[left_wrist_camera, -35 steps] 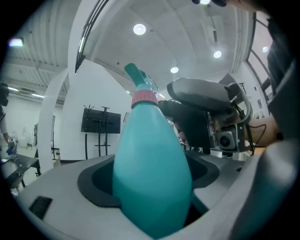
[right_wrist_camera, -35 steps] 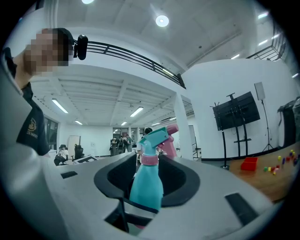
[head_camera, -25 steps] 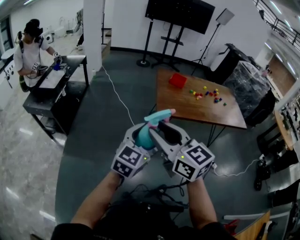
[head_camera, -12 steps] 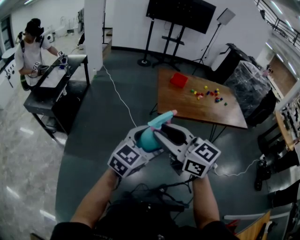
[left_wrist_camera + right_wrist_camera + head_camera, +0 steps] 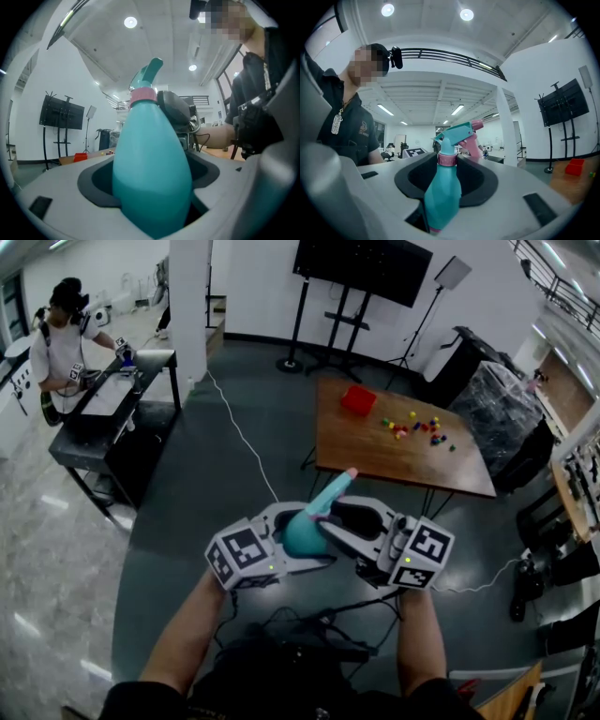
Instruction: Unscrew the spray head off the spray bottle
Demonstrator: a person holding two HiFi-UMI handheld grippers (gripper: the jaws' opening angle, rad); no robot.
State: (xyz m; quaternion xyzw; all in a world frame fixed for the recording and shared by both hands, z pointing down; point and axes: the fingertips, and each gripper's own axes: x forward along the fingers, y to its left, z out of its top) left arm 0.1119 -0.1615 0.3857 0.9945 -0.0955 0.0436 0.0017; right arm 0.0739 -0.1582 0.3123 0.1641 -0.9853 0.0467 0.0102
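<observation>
I hold a teal spray bottle (image 5: 300,534) in the air in front of me, between both grippers. Its teal spray head (image 5: 330,490) with a pink tip points up and away. In the left gripper view the bottle's body (image 5: 151,173) fills the jaws, and my left gripper (image 5: 152,190) is shut on it. A pink collar (image 5: 143,96) sits under the head. My right gripper (image 5: 324,525) reaches in from the right. In the right gripper view the bottle (image 5: 442,197) stands in the slot of the jaws, with the right gripper (image 5: 440,208) closed around its lower part.
Beyond the grippers stands a wooden table (image 5: 375,465) with a red box (image 5: 356,399) and several small coloured blocks (image 5: 417,427). A black desk (image 5: 98,432) with a person (image 5: 61,343) at it is on the far left. Cables (image 5: 309,624) lie on the floor near my feet.
The marker cubes of the two grippers have swung apart, left cube to the left and right cube to the right. The bottle has come slightly lower and nearer to me, still between both grippers.
</observation>
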